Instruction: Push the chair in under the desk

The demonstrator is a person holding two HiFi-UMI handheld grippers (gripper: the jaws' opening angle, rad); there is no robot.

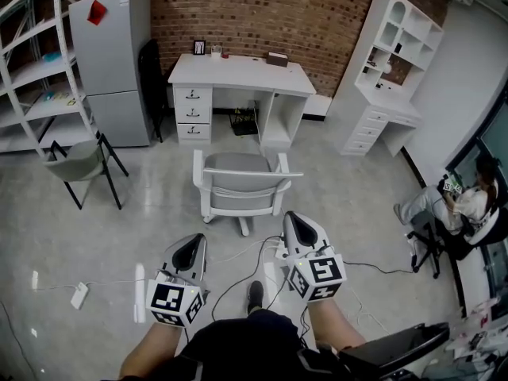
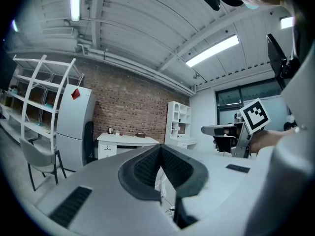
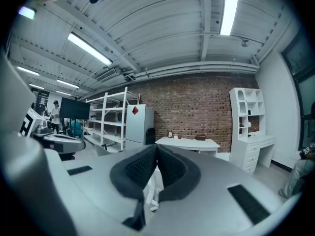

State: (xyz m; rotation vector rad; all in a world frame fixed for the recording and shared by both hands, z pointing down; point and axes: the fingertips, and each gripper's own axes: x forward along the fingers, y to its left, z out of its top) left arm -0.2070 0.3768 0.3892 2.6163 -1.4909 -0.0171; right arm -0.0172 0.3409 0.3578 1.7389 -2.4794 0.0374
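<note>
A white-framed chair with a grey seat point(image 1: 240, 182) stands on the floor a short way in front of the white desk point(image 1: 238, 74), its back towards me. The desk has drawers on its left and an open knee space. Both grippers hang low in front of me, behind the chair and apart from it. My left gripper point(image 1: 191, 244) is shut and empty, its pads meeting point(image 2: 160, 149). My right gripper point(image 1: 297, 222) is likewise shut with nothing held point(image 3: 156, 149). The desk point(image 2: 128, 140) point(image 3: 189, 142) shows beyond each pair of jaws.
A grey fridge point(image 1: 111, 62) and white shelving point(image 1: 32, 70) stand at the left, with a grey black-legged chair point(image 1: 79, 165) in front. A white hutch unit point(image 1: 389, 70) is at the right. Cables and a power strip point(image 1: 79, 294) lie on the floor. A person point(image 1: 468, 205) sits at the far right.
</note>
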